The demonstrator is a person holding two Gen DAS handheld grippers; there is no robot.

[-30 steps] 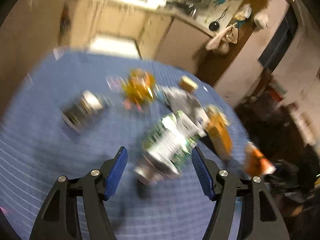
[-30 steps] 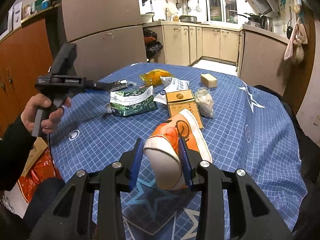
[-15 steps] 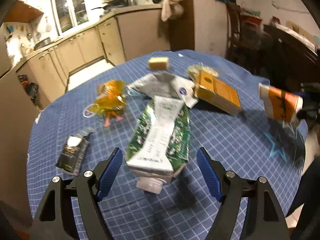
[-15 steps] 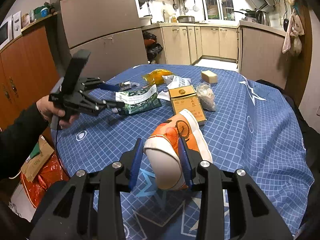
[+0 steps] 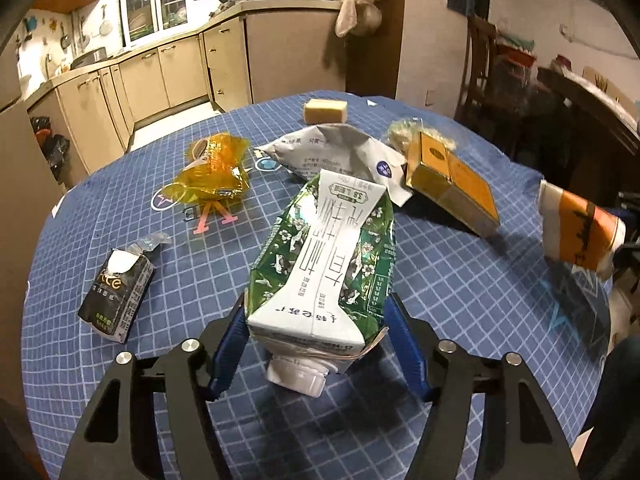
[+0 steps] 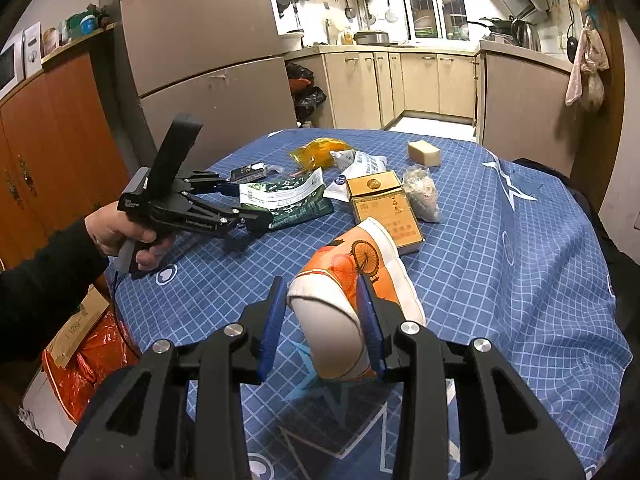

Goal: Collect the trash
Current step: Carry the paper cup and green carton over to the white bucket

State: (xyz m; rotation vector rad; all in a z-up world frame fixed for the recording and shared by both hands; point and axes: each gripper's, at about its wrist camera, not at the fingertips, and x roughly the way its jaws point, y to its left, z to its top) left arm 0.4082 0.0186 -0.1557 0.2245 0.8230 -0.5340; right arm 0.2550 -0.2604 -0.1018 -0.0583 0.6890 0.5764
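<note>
left gripper (image 5: 316,350) has dropped around the flattened green carton (image 5: 324,256) lying on the table (image 5: 460,280), jaws closing, pads not yet pressing. right gripper (image 6: 322,326) stays clamped on the orange paper cup (image 6: 356,300); pickup looks imminent.

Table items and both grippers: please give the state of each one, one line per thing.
Green and white milk carton: flattened, lying between closing left gripper pads.
Orange and white paper cup: squeezed, held by right gripper.
Black tissue pack: torn open.
Gold cardboard box: closed.
Yellow wrapper: crumpled.
</note>
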